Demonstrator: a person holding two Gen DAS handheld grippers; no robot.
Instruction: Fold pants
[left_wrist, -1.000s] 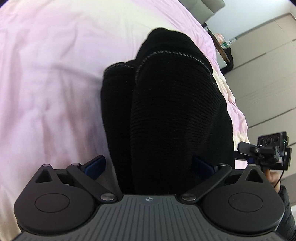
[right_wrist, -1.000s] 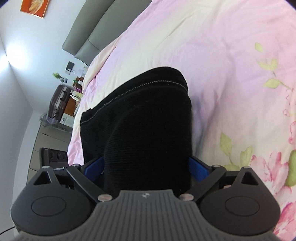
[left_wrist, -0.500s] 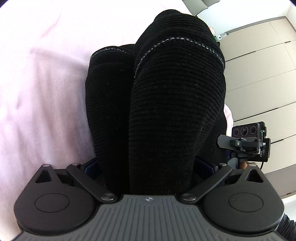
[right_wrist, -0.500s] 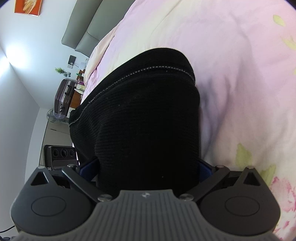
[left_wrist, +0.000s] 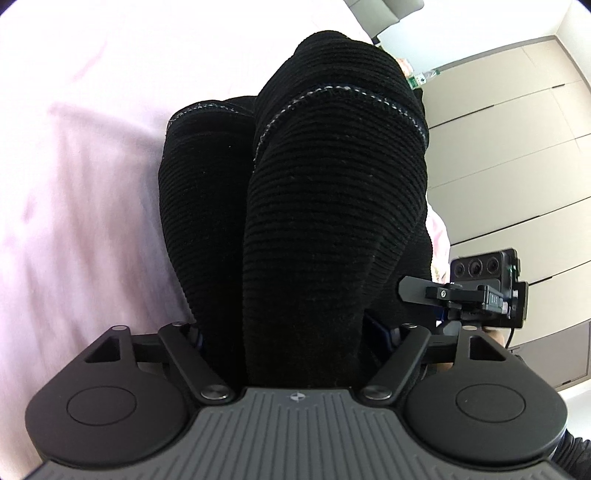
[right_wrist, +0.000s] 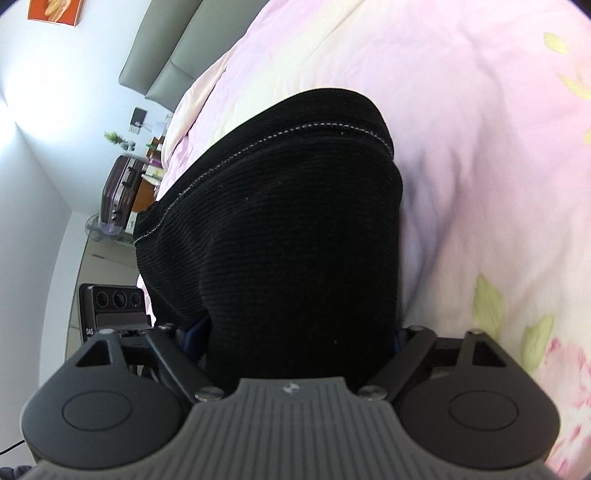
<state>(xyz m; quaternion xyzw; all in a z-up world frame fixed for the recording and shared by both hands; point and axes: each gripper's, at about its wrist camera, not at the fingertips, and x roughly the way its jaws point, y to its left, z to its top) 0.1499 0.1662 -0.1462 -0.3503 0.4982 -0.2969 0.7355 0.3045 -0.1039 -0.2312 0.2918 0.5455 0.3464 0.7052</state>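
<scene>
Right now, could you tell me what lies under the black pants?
Under the black pants lies a pink floral bedspread. Whatever the cloth covers directly is hidden. Each claw, left and right, grips a bunched end.

Bright daylight blows the bedspread out to white top left; black pants lose detail in shadow; fisheye bends edges, corners vignette dark

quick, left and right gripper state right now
Left gripper: closed on the black pants.
Right gripper: closed on the same black pants.
</scene>
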